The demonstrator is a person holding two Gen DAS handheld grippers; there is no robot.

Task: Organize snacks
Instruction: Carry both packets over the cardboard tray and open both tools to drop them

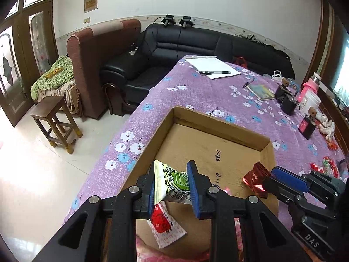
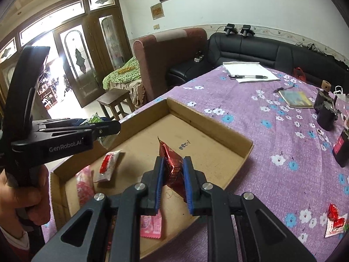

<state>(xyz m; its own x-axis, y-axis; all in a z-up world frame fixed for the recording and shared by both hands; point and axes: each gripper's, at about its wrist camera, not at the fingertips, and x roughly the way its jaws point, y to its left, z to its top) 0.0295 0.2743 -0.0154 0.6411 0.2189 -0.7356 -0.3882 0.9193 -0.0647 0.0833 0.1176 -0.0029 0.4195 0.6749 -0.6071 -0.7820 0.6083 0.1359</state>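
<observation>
My table [image 1: 196,100] is the biggest thing here, spread with a soft purple cloth printed in white and blue flowers. On its near part sits a shallow cardboard tray [image 2: 218,128], a flat brown rectangle with low folded walls and some black handwriting on its floor. Above the tray's left side my left gripper [image 1: 172,185] pinches a crinkly white and green snack packet [image 1: 172,181] between its blue ribbed pads, the packet standing on edge. My right gripper [image 2: 173,174] hangs over the tray's middle, its pads pressed onto a shiny red foil packet [image 2: 172,163] with a serrated, creased end pointing up. Lying flat on the tray floor near the left wall is a small white and red sachet [image 2: 108,166], and just nearer, a pink wrapper [image 2: 84,183]. Out on the cloth to the near right lie a few loose red and white sweets [image 2: 336,222].
</observation>
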